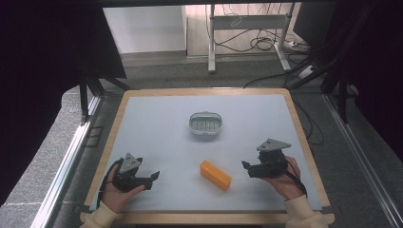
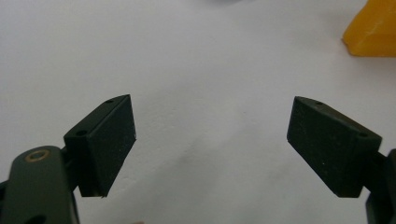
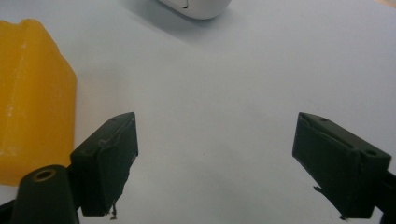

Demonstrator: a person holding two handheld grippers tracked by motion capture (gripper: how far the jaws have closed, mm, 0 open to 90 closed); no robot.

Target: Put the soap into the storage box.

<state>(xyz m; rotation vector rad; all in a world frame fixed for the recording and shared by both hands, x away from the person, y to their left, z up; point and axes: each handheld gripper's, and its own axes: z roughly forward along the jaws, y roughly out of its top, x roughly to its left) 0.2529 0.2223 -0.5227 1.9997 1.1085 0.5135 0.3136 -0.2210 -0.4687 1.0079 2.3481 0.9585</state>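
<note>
1. Left gripper [image 1: 153,176]: jaws spread wide, nothing between them, low over the near left of the grey table [image 1: 157,123].
2. Right gripper [image 1: 245,166]: jaws likewise released, nothing gripped, at near right.
3. Orange block [image 1: 215,175]: flat on table between both grippers, touching neither.
4. White oval dish [image 1: 206,123]: farther back, mid-table, well apart from block.
</note>
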